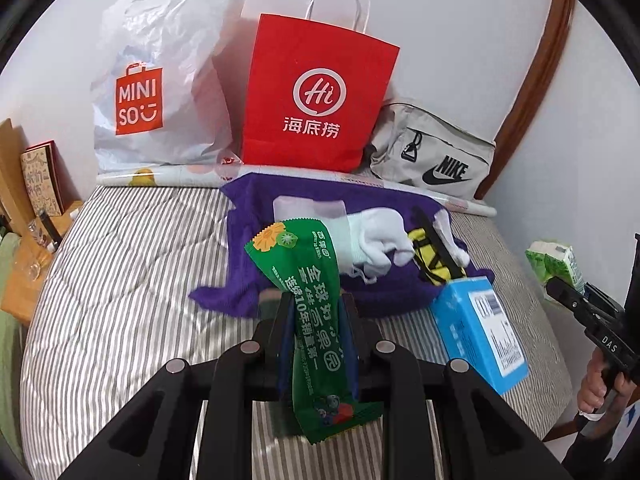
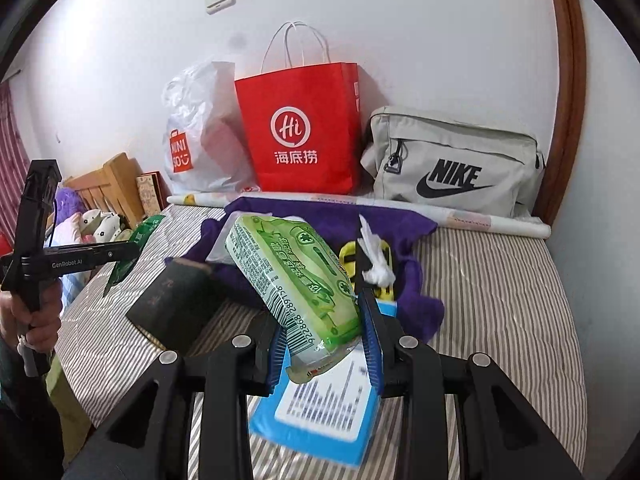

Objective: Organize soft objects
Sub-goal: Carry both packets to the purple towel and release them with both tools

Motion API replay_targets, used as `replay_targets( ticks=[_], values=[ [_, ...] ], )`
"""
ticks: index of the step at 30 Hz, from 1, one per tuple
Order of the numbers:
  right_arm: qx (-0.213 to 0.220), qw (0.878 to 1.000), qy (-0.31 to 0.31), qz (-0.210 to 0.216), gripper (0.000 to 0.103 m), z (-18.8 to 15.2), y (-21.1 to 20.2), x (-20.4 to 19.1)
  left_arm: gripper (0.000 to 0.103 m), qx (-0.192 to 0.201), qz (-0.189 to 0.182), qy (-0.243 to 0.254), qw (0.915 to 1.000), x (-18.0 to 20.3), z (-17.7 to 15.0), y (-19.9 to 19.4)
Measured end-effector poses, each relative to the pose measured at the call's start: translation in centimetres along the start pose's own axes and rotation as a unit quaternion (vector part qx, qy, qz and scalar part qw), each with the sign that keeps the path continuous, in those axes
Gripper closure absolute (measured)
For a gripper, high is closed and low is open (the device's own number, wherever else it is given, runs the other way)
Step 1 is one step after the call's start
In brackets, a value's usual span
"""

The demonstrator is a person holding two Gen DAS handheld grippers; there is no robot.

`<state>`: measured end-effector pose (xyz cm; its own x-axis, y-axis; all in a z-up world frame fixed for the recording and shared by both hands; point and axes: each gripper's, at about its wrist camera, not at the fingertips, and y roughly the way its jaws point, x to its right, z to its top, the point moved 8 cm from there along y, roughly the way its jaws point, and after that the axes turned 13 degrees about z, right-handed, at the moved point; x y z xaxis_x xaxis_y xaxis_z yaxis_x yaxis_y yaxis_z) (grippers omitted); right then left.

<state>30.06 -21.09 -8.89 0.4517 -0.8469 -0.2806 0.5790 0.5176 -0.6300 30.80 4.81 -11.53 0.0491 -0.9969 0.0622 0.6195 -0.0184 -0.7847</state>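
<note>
Both grabbers are loaded: left gripper is pinched mid-length on a crinkly dark-green foil snack packet, right gripper squeezes a squishy pale-green tissue pack. Both light, probably slippery. Below sit a purple cloth, white socks, blue box; bags crowd the wall.

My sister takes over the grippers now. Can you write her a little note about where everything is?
Left gripper: shut on the green snack packet, held above the bed.
Right gripper: shut on the tissue pack, also lifted.
On the purple cloth: white socks and a yellow-black item. The blue box sits at its edge, a dark book beside it.
Bags at the wall: Miniso bag, red bag, Nike bag.
Done: both packs picked up.
Left: nothing visibly bagged yet; place both, then the rest.
</note>
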Motion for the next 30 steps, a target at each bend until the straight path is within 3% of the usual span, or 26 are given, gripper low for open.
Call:
replay_targets(
  ticks=[14,30],
  values=[
    [-0.008,1.000,-0.005,0.001,0.069,3.1,4.6,1.8,0.082,-0.016,-0.003,-0.002,0.9999,0.1,3.6,4.4],
    [-0.051,0.998,-0.017,0.018,0.069,3.1,10.1,2.9,0.082,-0.035,-0.022,-0.002,0.9991,1.5,6.1,8.5]
  ],
)
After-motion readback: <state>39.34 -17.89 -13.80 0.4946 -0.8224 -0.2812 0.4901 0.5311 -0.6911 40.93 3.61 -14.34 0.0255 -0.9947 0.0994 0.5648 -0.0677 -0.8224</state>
